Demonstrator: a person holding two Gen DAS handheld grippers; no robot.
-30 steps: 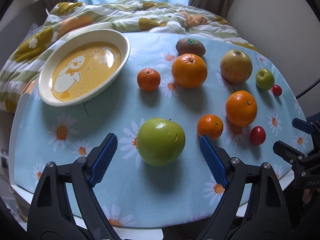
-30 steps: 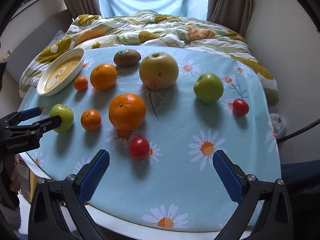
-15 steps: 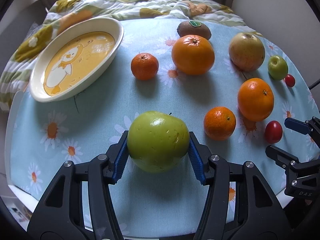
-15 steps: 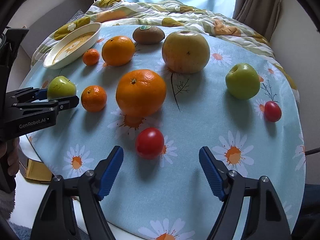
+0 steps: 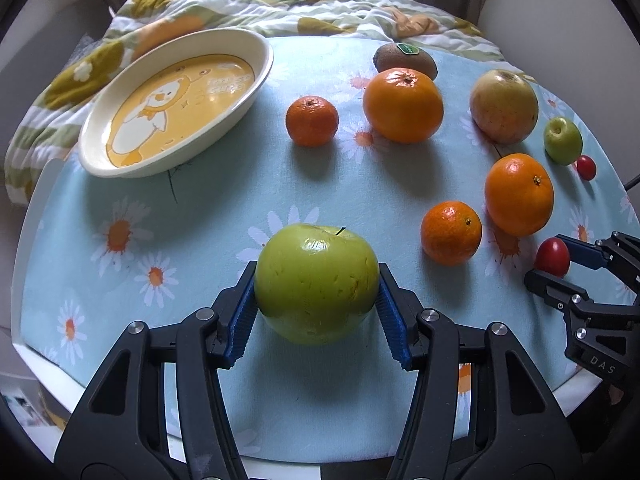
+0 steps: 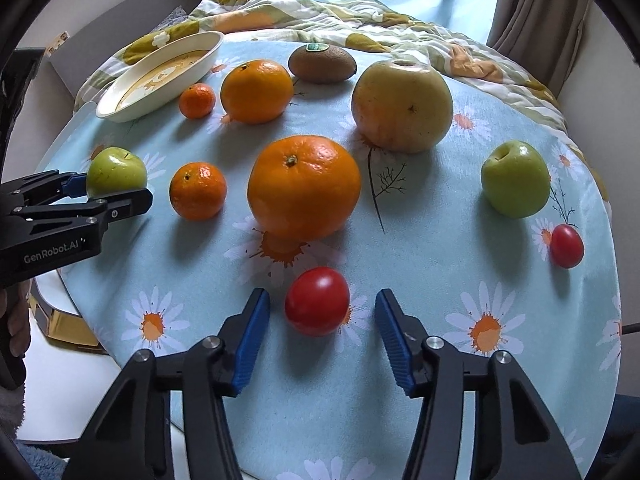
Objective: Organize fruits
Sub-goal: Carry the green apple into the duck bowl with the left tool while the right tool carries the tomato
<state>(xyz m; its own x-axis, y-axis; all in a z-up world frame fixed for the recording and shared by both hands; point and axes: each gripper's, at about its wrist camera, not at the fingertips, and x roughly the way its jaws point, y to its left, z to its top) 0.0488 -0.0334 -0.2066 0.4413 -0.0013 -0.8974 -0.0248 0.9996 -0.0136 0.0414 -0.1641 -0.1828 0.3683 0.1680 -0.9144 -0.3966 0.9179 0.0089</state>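
Left wrist view: the left claw (image 5: 317,307) is clamped on a big green apple (image 5: 316,283), its blue pads (image 5: 244,316) pressed against both sides. The apple is glossy, yellow-green, with small brown scuffs and a short dark stem, and it sits at the near edge of the surface (image 5: 208,216), which wears a pale blue cloth printed with daisies. To the far left lies one cream oval dish (image 5: 176,104) with a yellow duck picture inside. Rightward come two small mandarins (image 5: 312,121) (image 5: 451,233), two large oranges (image 5: 403,105) (image 5: 519,195), one brown kiwi (image 5: 405,60) with a green sticker, partly hidden behind the farther orange, one big yellowish apple (image 5: 504,106) and one small green apple (image 5: 562,141). Two red tomatoes show: one (image 5: 585,167) far right beside the small green apple, one (image 5: 553,257) between the fingers of the right claw (image 5: 554,262), whose lower finger covers its base.

Right wrist view: the jaws of the right claw (image 6: 322,332) are closing, with the tomato (image 6: 317,301) between the pads; gaps remain on both sides, so nothing is gripped. At the left edge a hand (image 6: 16,322) holding the left tool is cut off and dark. A rumpled quilt (image 6: 320,20) lies beyond the surface.
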